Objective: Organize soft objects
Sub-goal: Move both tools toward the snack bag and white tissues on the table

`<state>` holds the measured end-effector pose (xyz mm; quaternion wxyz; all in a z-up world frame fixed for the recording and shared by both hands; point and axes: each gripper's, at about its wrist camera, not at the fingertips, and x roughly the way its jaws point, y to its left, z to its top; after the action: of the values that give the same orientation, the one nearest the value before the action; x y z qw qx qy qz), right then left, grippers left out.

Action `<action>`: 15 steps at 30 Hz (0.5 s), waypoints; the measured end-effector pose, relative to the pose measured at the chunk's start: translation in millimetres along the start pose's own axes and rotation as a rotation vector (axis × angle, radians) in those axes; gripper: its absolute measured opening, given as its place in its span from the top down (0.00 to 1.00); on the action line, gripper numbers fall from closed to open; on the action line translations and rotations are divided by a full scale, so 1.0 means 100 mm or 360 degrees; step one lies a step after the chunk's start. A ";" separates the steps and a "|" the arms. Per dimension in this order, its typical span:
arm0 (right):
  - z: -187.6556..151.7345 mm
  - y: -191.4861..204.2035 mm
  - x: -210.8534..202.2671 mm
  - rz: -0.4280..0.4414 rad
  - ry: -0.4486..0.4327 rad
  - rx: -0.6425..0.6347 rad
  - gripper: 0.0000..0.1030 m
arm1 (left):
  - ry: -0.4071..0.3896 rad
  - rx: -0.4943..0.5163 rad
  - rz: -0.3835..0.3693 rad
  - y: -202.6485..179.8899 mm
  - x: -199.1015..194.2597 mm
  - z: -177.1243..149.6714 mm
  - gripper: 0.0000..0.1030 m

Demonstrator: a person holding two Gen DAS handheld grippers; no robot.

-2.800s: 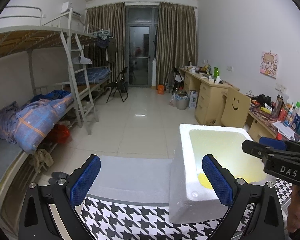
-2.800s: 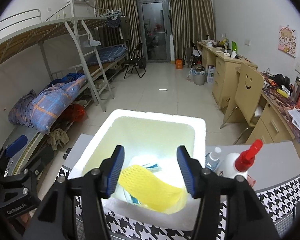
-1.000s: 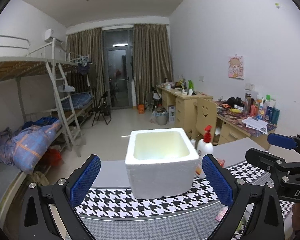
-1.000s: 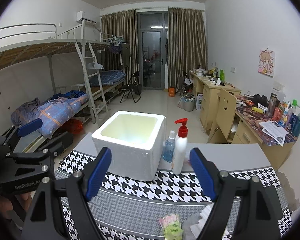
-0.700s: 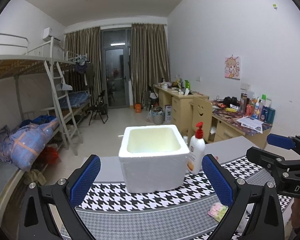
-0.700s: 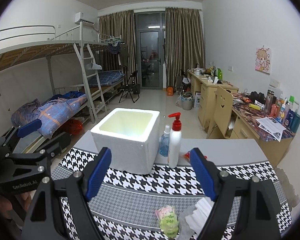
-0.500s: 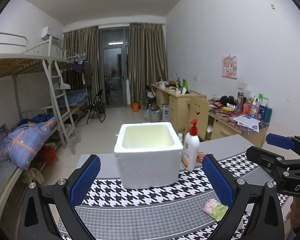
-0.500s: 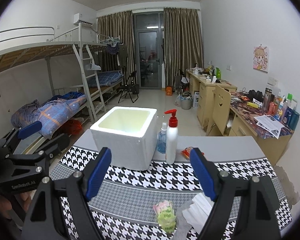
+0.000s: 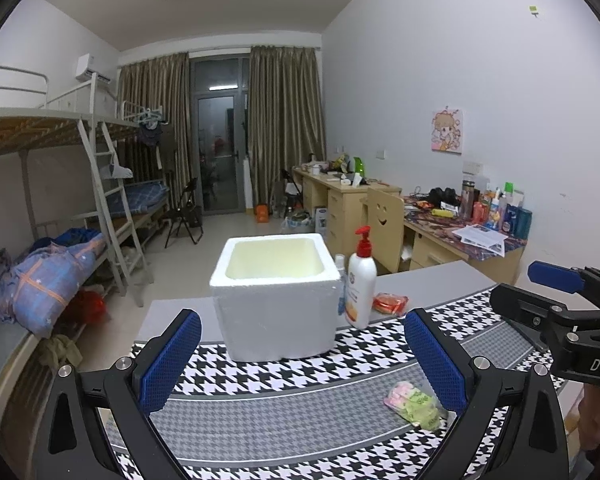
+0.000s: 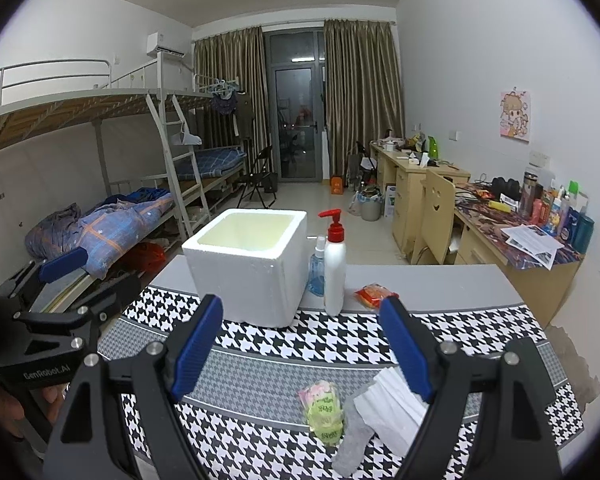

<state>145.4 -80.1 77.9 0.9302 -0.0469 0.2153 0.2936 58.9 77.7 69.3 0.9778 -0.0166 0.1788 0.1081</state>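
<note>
lying near the front of the table (image 10: 440, 280), on the houndstooth cloth (image 10: 340, 340): a pink-and-green soft packet (image 10: 323, 410), touching a grey sock (image 10: 354, 440) and a white folded tissue (image 10: 392, 404), all waiting well apart from the white foam box (image 10: 248, 268); looking limp, crinkly, light. having pulled back from the box, where a yellow sponge went in moments ago, and now facing the remaining pile. hovering above it with right tongs (image 10: 300, 350) spread wide, holding nothing; left tongs (image 9: 300, 358) likewise apart and empty. standing beside the box: a pump bottle (image 10: 334, 264), a blue spray bottle (image 10: 316, 272), a red packet (image 10: 374, 294). likely picking the packet next
</note>
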 end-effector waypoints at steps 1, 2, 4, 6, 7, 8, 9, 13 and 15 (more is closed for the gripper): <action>-0.02 -0.01 -0.01 0.0002 -0.0001 0.0001 0.18 | -0.0003 0.0000 -0.0011 -0.03 -0.01 -0.02 0.01; -0.03 -0.02 -0.02 0.0004 -0.0001 0.0000 0.18 | -0.0003 0.0002 -0.0022 -0.05 -0.03 -0.03 0.01; -0.07 -0.03 -0.04 -0.0010 -0.0003 -0.0001 0.18 | -0.0005 -0.0008 -0.0047 -0.08 -0.05 -0.04 0.01; -0.10 -0.05 -0.06 -0.0023 -0.0011 0.0001 0.18 | -0.0016 -0.0010 -0.0054 -0.11 -0.08 -0.06 0.01; -0.13 -0.07 -0.07 -0.0030 -0.0015 0.0006 0.18 | -0.0023 -0.0009 -0.0055 -0.13 -0.09 -0.08 0.01; -0.15 -0.09 -0.08 -0.0035 -0.0019 0.0015 0.18 | -0.0026 -0.0009 -0.0054 -0.14 -0.09 -0.09 0.01; -0.17 -0.10 -0.09 -0.0041 -0.0021 0.0022 0.18 | -0.0025 -0.0011 -0.0056 -0.16 -0.09 -0.11 0.01; -0.24 -0.13 -0.13 -0.0067 -0.0029 0.0025 0.18 | -0.0011 -0.0053 -0.0083 -0.19 -0.08 -0.18 0.01; -0.28 -0.14 -0.14 -0.0100 -0.0028 0.0023 0.18 | -0.0013 -0.0046 -0.0089 -0.23 -0.08 -0.23 0.01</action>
<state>132.9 -105.0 57.9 0.9411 -0.0443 0.2078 0.2632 48.2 51.7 50.3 0.9808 -0.0353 0.1728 0.0833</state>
